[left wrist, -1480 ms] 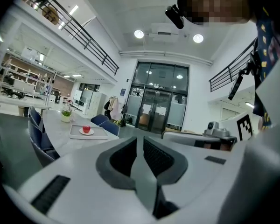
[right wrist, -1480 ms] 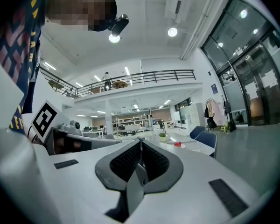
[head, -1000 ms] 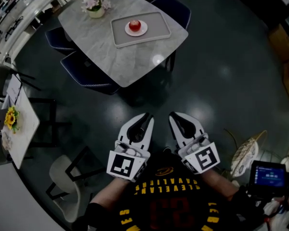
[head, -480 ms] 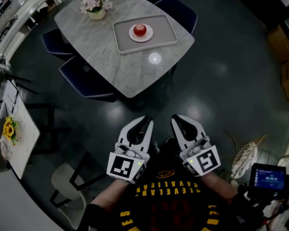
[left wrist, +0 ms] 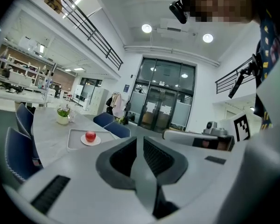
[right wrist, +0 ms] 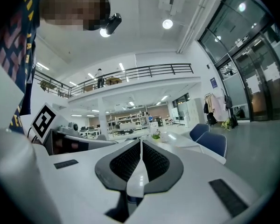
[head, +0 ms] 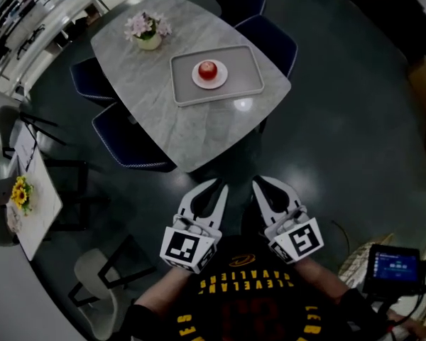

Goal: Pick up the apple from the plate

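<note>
Flowers (head: 148,28) stand at the marble table's (head: 192,133) left end. Right of them a tray (head: 188,87) carries the plate (head: 221,77) with the red apple (head: 208,69) on it, not yet lifted. Nearer the person, the left gripper (head: 219,185) and right gripper (head: 260,180) hover over the floor, well apart from the table, jaws closed and empty. Approach, opening and grasp all seem left to do.

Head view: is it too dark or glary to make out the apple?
Head view: dim, curved at the edges, but the apple shows clearly red; one glare spot lies on the table beside the tray. Left gripper view: brighter, apple small.
</note>
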The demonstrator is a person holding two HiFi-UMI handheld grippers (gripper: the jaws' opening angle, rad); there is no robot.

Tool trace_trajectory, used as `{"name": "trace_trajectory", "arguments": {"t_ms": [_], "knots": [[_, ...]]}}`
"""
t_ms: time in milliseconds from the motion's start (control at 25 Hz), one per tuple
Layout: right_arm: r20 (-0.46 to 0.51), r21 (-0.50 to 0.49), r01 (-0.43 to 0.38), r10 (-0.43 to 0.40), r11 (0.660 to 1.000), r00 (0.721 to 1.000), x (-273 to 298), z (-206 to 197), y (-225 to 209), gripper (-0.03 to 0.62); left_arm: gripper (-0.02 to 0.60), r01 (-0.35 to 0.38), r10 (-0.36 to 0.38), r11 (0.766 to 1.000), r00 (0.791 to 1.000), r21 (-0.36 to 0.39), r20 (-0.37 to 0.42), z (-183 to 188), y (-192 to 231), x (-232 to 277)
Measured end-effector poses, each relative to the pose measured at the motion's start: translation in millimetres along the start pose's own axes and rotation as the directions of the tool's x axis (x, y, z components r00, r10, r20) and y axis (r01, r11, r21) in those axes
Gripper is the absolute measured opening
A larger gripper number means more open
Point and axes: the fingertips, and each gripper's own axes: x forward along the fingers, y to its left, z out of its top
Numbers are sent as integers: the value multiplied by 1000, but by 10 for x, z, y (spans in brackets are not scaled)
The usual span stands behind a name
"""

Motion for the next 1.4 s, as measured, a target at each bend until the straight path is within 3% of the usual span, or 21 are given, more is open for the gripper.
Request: {"name": "trace_trajectory", "arguments": {"t_ms": [360, 800, 1120, 1400], "knots": [[15, 16, -114, 114, 993, 993, 165, 318, -1245, 6, 48, -119, 119, 993, 992, -22, 28, 201, -184, 1109], [-25, 66, -178, 180, 982, 983, 515, 295, -1880, 6, 48, -219, 221, 974, 975, -57, 32, 323, -35, 1657], [-64, 84, -175, 180, 981, 982, 1124, 183, -2071, 6, 48, -237, 242, 966, 970, -106, 32, 358, 566, 1901], [-127, 72, -123, 132, 990, 983, 1811, 115, -2216, 6, 48, -232, 236, 945, 972, -230, -14, 355, 1430, 2070]]}}
